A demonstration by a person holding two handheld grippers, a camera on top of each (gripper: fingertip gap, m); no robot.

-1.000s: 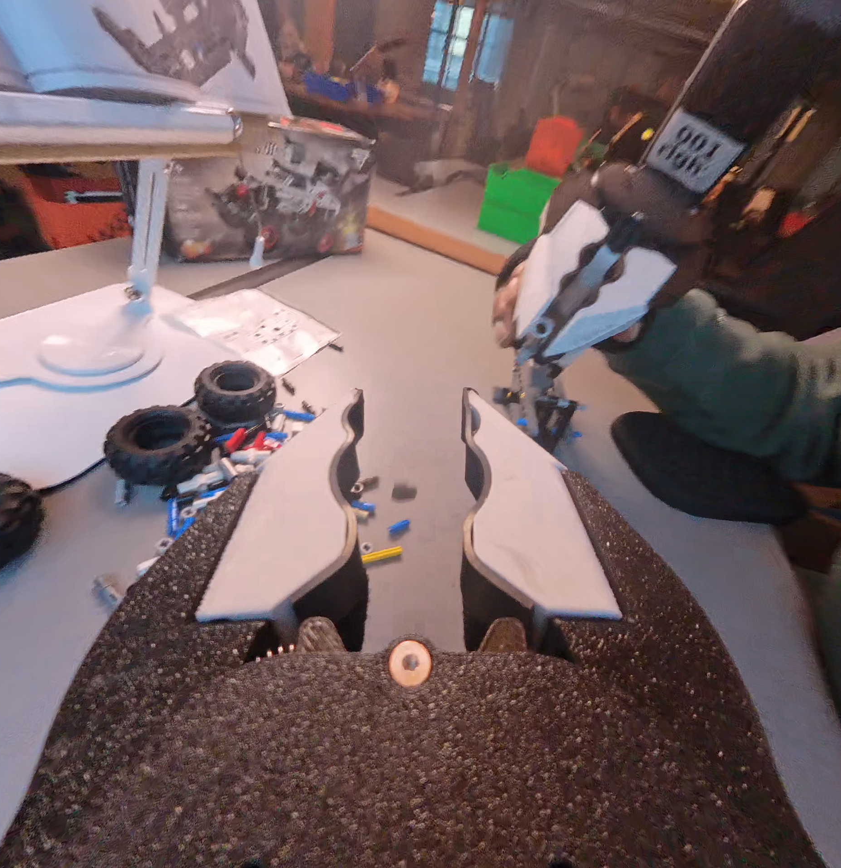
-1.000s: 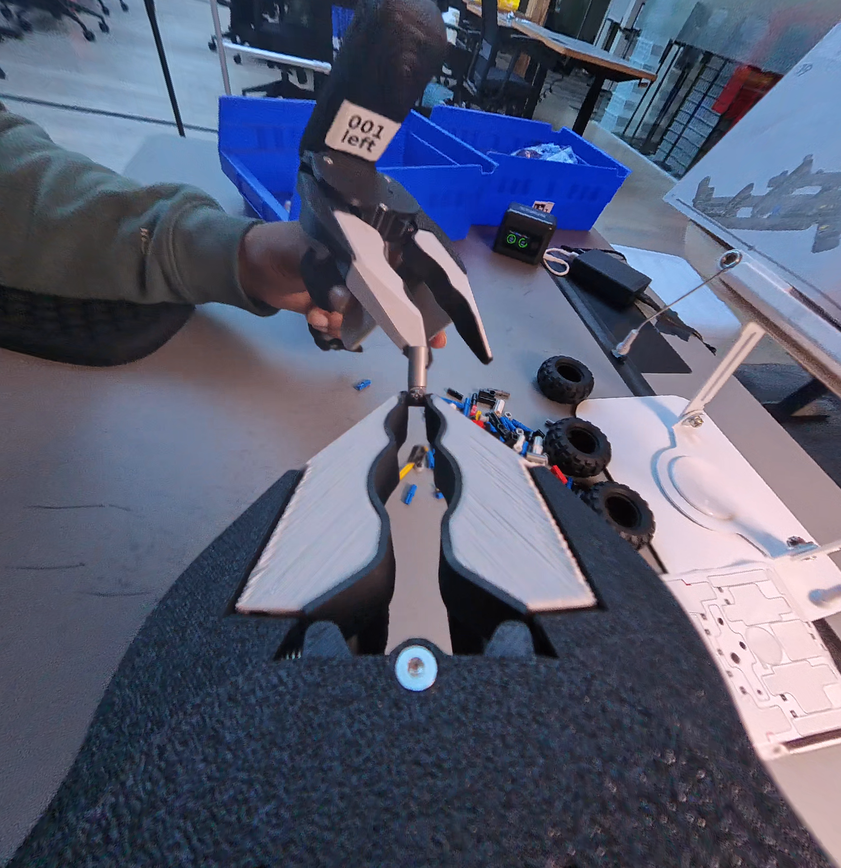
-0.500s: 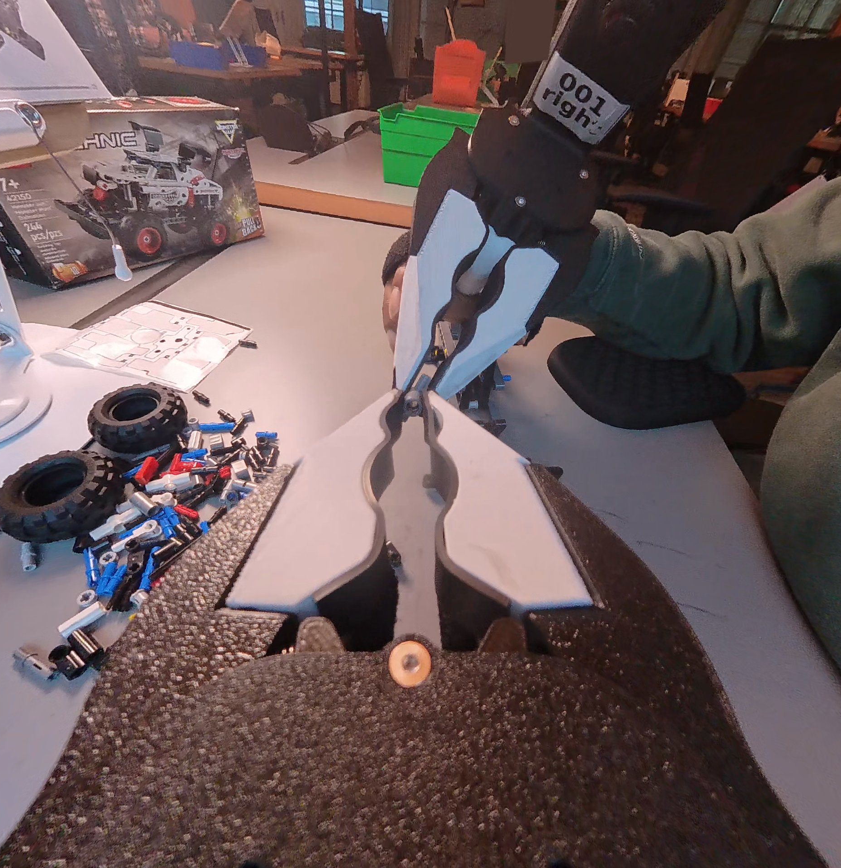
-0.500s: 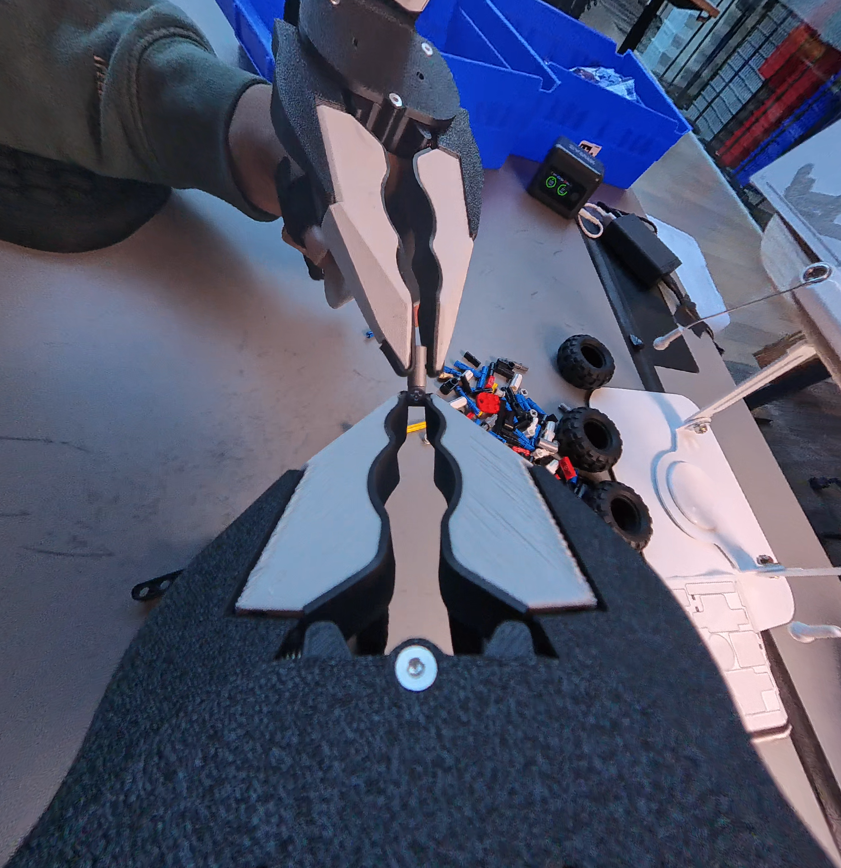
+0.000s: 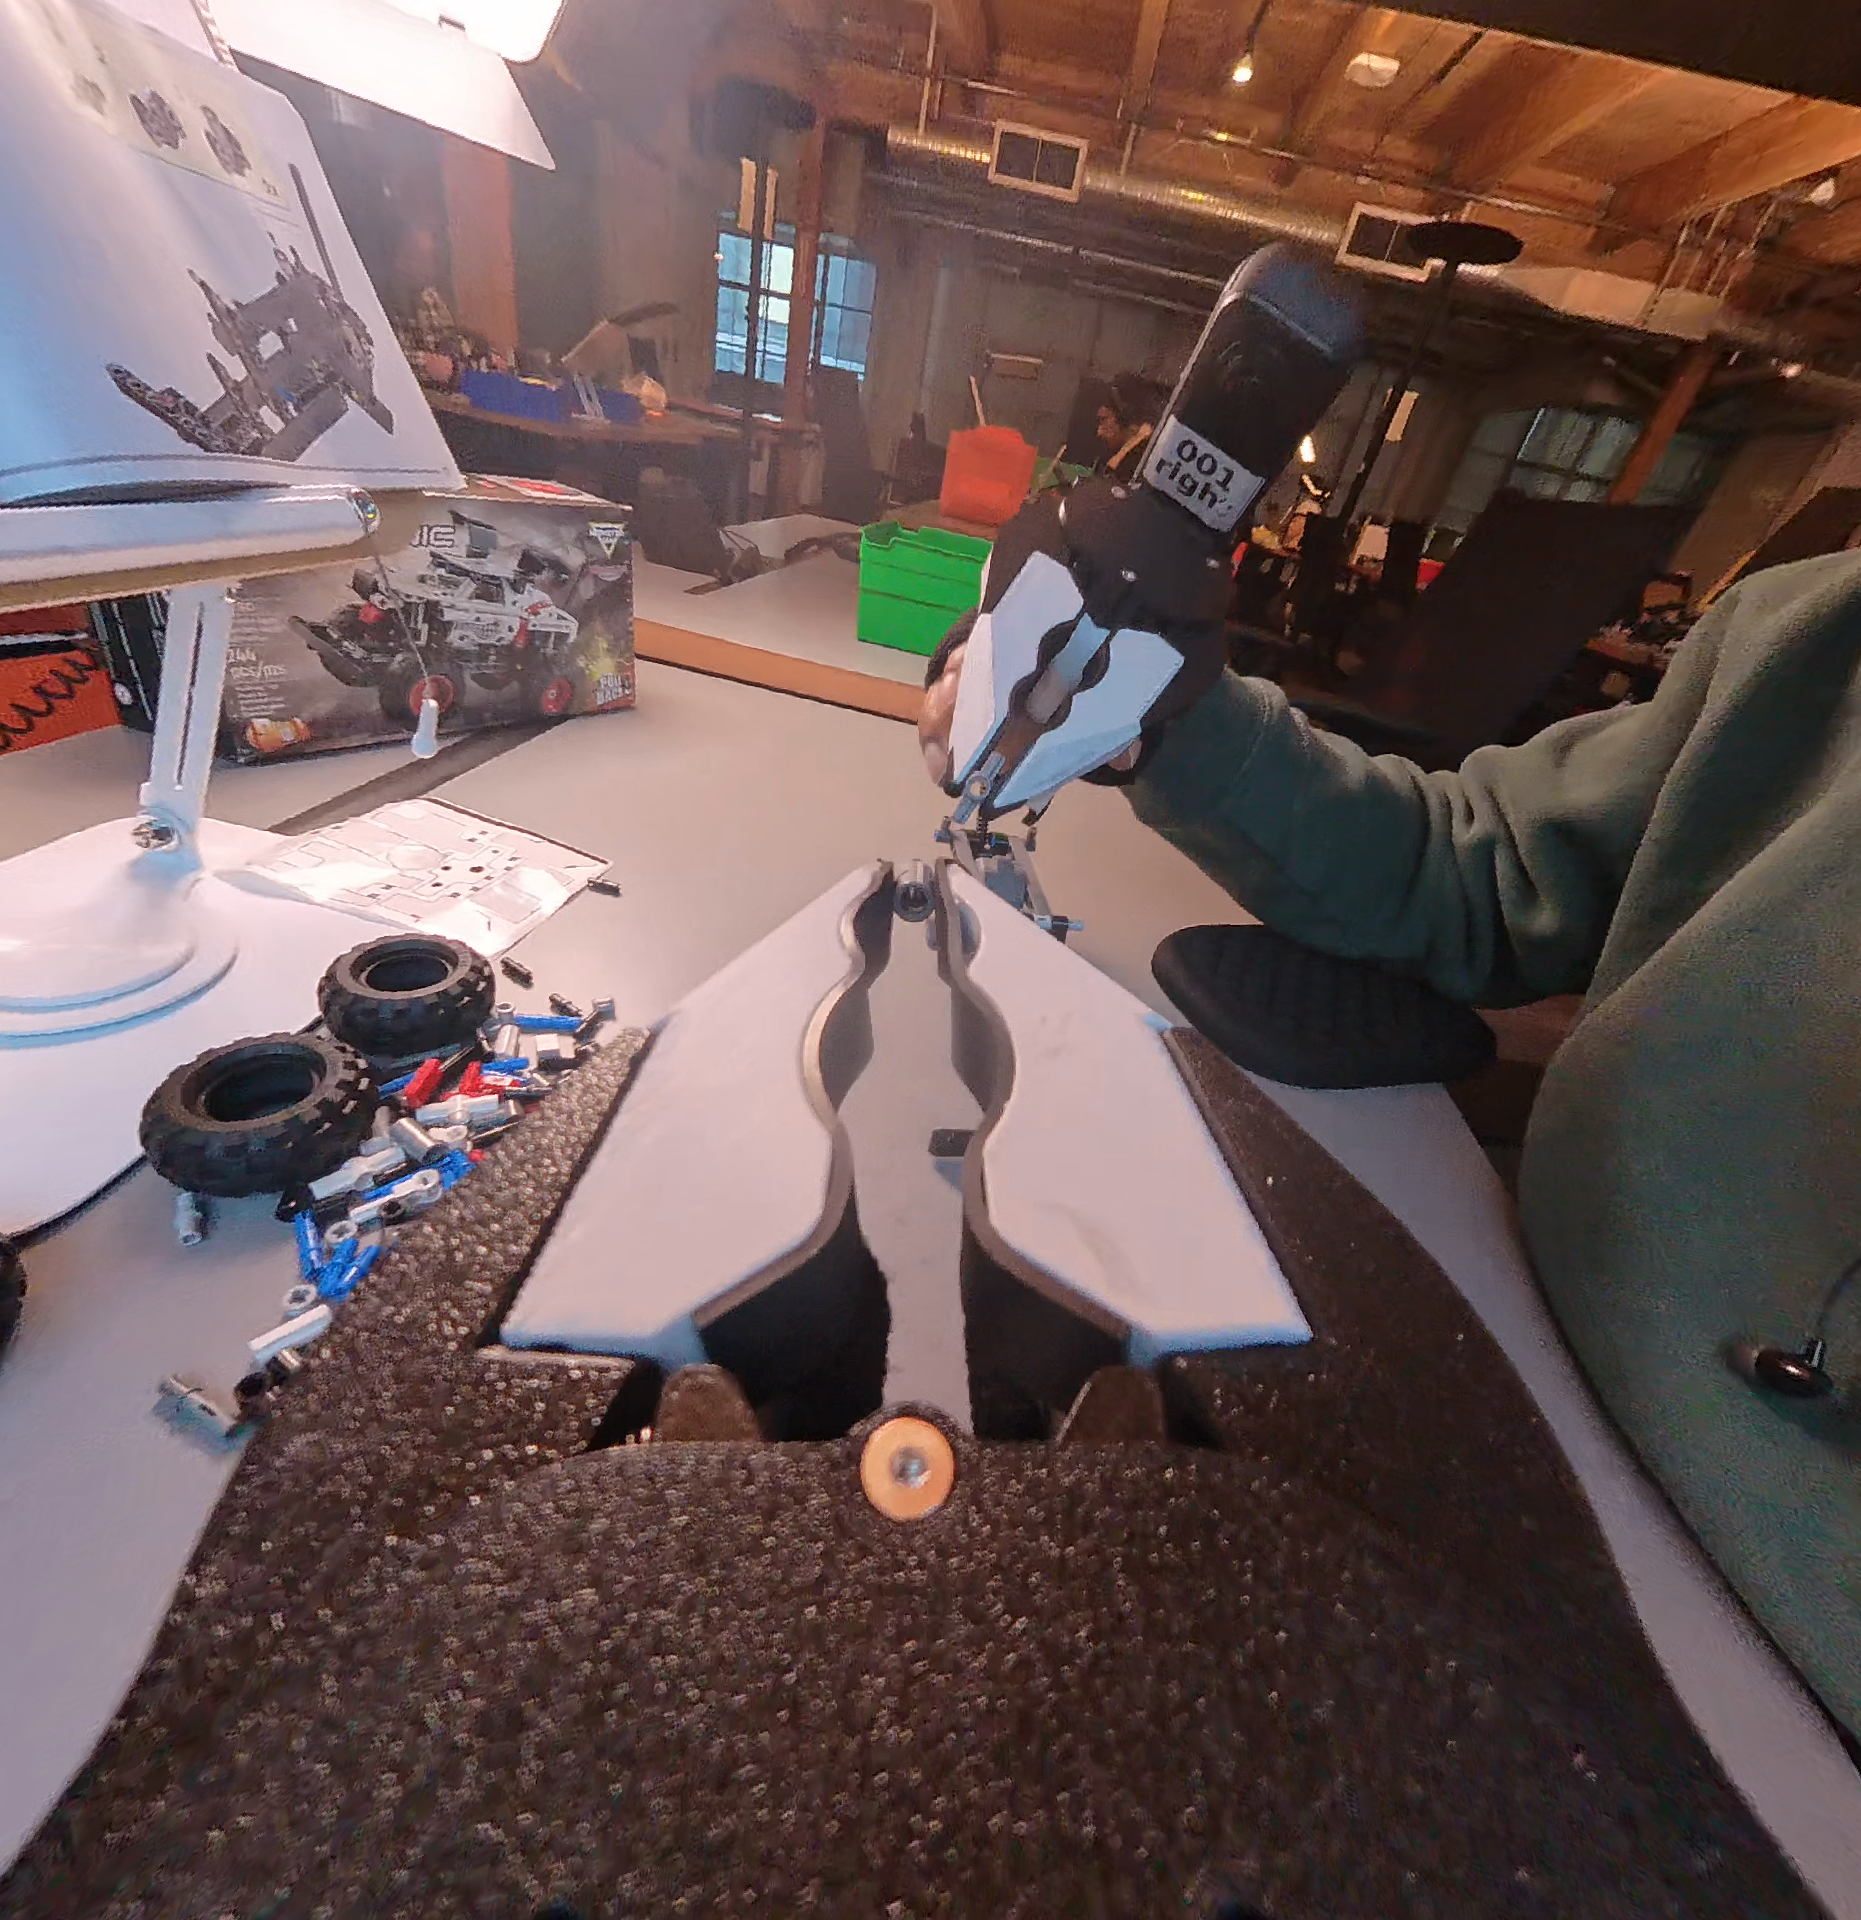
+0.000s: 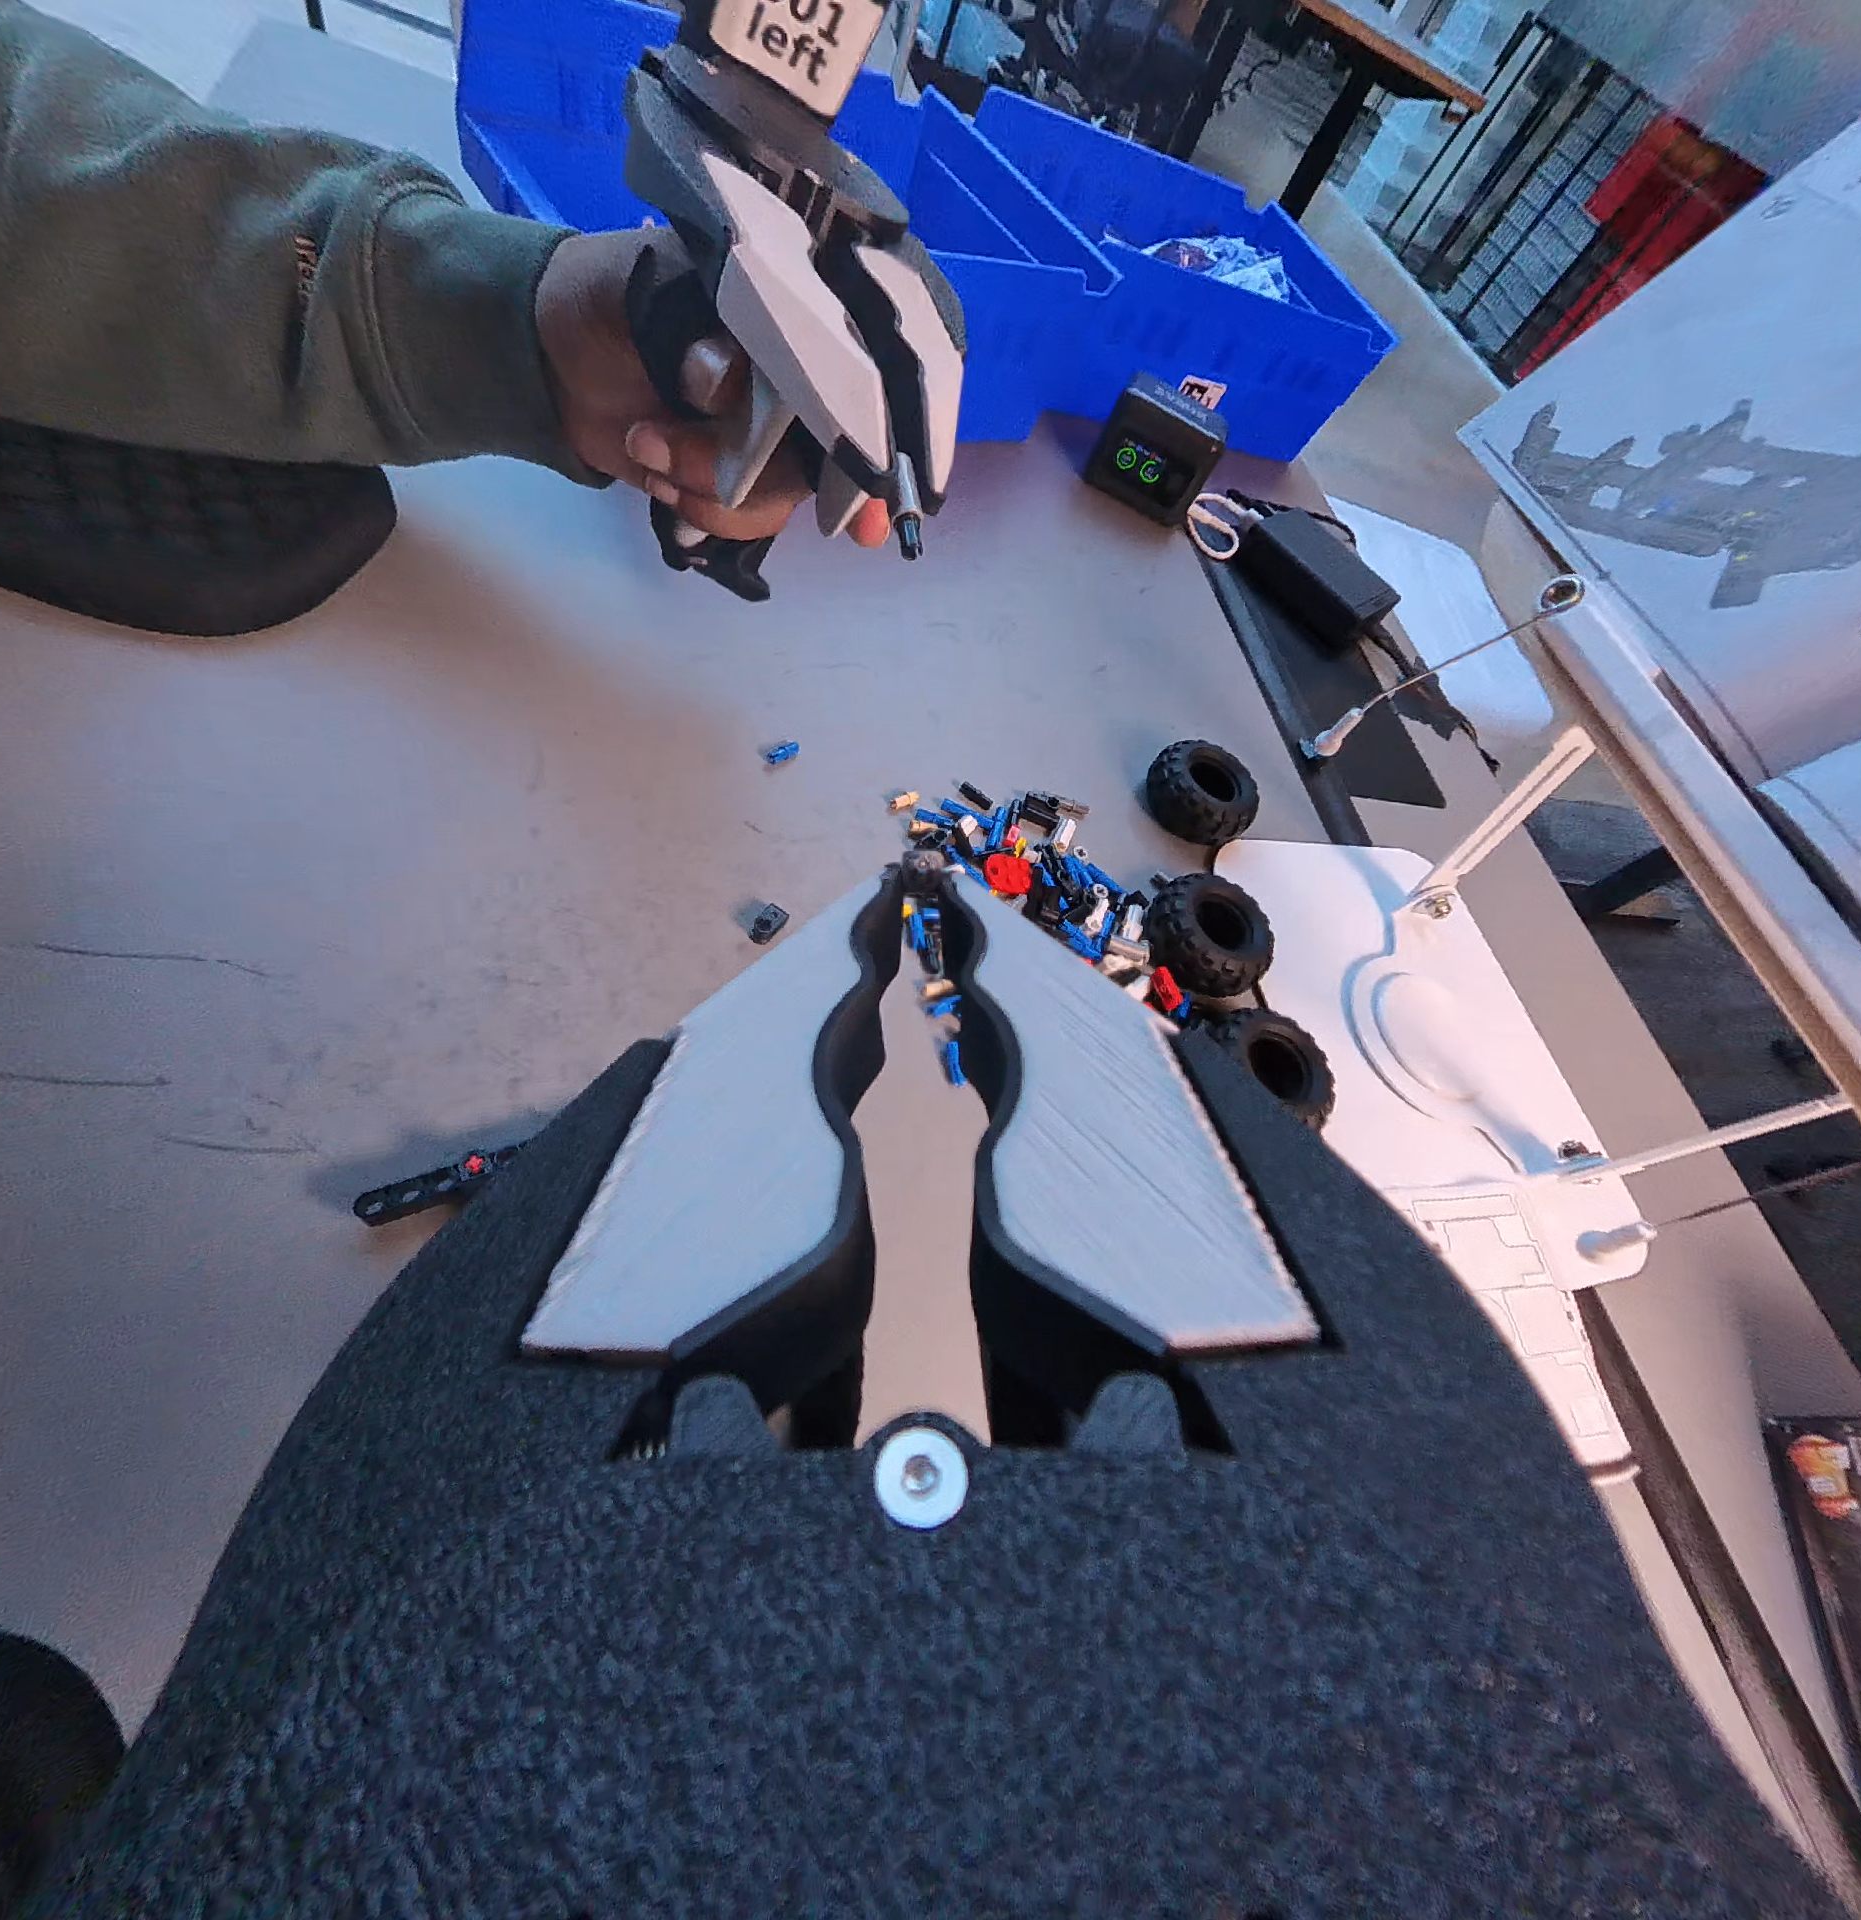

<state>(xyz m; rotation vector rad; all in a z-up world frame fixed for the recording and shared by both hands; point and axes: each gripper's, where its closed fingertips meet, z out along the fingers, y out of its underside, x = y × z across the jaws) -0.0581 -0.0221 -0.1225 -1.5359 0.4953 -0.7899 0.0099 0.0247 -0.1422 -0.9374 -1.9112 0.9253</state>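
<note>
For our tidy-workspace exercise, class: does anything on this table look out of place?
Yes: a black beam, a blue pin and a small dark piece lie scattered on the table, apart from the parts pile.

Both views were fairly bright and bent hard toward the edges by the wide lens, so that straight lines bowed. In the left wrist view a lamp panel (image 5: 469, 26) at the top left was blown out white, the ceiling (image 5: 1321, 125) glowed warm orange, and the far room lay dim and soft. The right wrist view was cooler and bluish; the surface (image 6: 386, 831) carried a pale sheen and soft shadows under the loose parts. The edges of the nearest hand-held gripper (image 6: 918, 891) were slightly smeared by motion, and the upper right corner was hazy.
</note>
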